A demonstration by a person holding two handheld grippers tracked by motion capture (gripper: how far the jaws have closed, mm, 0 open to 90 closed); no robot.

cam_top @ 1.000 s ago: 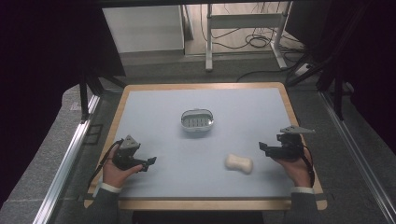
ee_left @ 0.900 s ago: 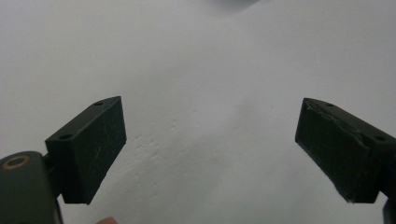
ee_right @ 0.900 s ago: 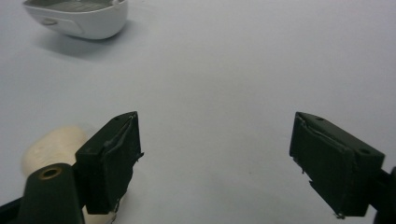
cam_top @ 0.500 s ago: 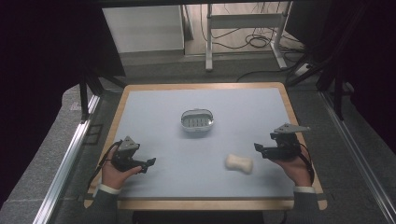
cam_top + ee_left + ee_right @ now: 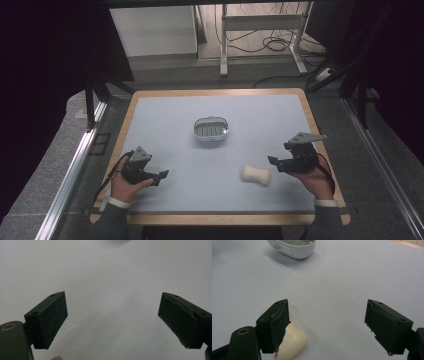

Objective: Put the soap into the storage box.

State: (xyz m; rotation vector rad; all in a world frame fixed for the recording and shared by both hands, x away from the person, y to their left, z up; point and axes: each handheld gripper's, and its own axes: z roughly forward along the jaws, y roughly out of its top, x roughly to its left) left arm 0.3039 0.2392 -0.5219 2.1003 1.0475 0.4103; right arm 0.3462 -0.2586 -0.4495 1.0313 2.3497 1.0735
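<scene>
- The soap bar [image 5: 256, 175] is seen lying on the blue mat [image 5: 165, 130], near the front, well apart from the soap dish [image 5: 211, 128] at the middle.
- The right gripper [image 5: 276, 163] is held just beside the soap, jaws spread apart — nothing is gripped yet.
- The left gripper [image 5: 161, 176] is kept low over bare mat, jaws apart, empty.
- Nothing is judged done; likely the soap is meant for the dish — grasp, carry and placing all remain.

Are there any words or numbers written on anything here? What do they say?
None can be read.
The soap is plain and cream-coloured, with no marks showing.
The white soap dish shows only ridges, no label.
The black pads of the right gripper and the left gripper carry no writing.
The blue-grey table mat is blank.
</scene>
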